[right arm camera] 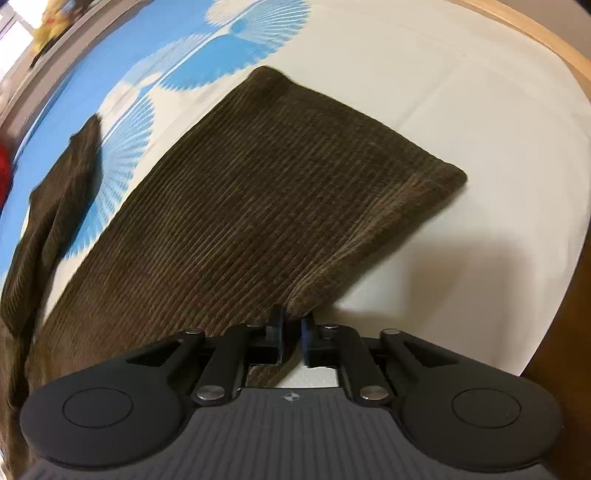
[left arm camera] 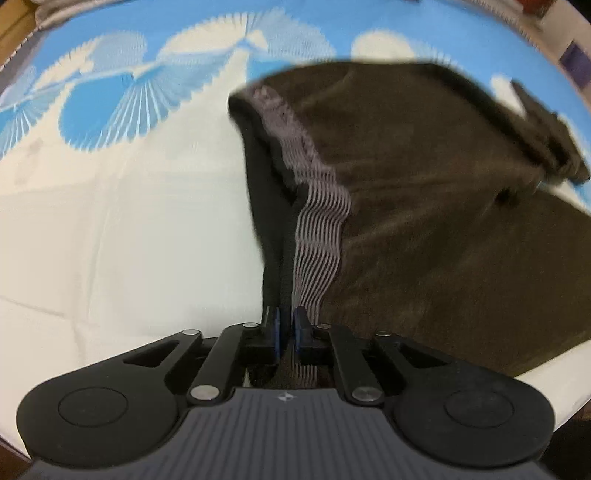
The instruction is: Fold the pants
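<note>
You're in a home bedroom, working on a bed, white sheet (right arm camera: pixel 461 110) with blue fan print (left arm camera: pixel 92 122) covering the whole surface, wooden bed frame (right arm camera: pixel 546 40) at the far right edge, yellow soft toy (right arm camera: pixel 50 26) far left.

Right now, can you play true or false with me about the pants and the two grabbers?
1. The pants are brown corduroy. True.
2. The left gripper is open and holds nothing. False: it is shut on the pants at the striped waistband.
3. The right gripper pinches the edge of a pant leg. True.
4. The pants lie on a plain red sheet. False: the bedsheet is white with blue fan shapes.
</note>
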`<action>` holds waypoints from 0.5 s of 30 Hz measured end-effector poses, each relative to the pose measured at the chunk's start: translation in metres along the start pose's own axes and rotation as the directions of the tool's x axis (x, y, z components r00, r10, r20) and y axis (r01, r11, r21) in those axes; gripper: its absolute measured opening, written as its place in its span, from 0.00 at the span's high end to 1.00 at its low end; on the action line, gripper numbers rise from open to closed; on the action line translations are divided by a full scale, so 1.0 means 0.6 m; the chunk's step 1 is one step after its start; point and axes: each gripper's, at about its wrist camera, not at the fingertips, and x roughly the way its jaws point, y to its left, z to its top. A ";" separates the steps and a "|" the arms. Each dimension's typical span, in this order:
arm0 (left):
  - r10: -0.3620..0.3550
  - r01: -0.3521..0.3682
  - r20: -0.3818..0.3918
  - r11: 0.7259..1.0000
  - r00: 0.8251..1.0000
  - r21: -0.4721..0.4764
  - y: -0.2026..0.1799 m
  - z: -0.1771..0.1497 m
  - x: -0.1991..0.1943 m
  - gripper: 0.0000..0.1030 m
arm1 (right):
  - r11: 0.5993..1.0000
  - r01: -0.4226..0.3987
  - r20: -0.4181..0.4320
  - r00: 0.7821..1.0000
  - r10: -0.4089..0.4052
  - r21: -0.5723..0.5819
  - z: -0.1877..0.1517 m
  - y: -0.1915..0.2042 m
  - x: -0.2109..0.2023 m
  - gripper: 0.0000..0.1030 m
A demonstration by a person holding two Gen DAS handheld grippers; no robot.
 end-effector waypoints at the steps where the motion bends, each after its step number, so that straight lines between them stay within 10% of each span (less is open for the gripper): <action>1: 0.005 -0.005 -0.006 1.000 1.000 -0.010 0.004 0.000 0.004 0.83 | 1.000 0.006 -0.004 1.000 -0.006 0.021 0.008 -0.011 0.004 0.77; 4: -0.028 0.027 -0.015 0.997 0.999 -0.079 0.017 0.006 0.017 0.48 | 0.993 0.045 -0.018 0.999 -0.044 0.109 0.005 -0.022 0.006 0.62; 9: -0.026 0.023 -0.061 0.998 0.998 -0.053 0.004 0.013 0.059 0.43 | 0.991 0.091 -0.006 0.996 -0.091 0.100 0.004 -0.008 0.017 0.65; 11: -0.028 0.026 -0.071 0.999 0.997 -0.027 -0.004 0.013 0.069 0.57 | 0.987 0.118 0.013 0.993 -0.120 0.110 0.007 -0.002 0.015 0.92; 15: 0.004 -0.004 -0.027 1.000 1.000 0.012 -0.025 0.020 0.046 0.86 | 0.989 0.048 0.115 0.991 -0.064 0.141 0.019 0.009 -0.021 0.93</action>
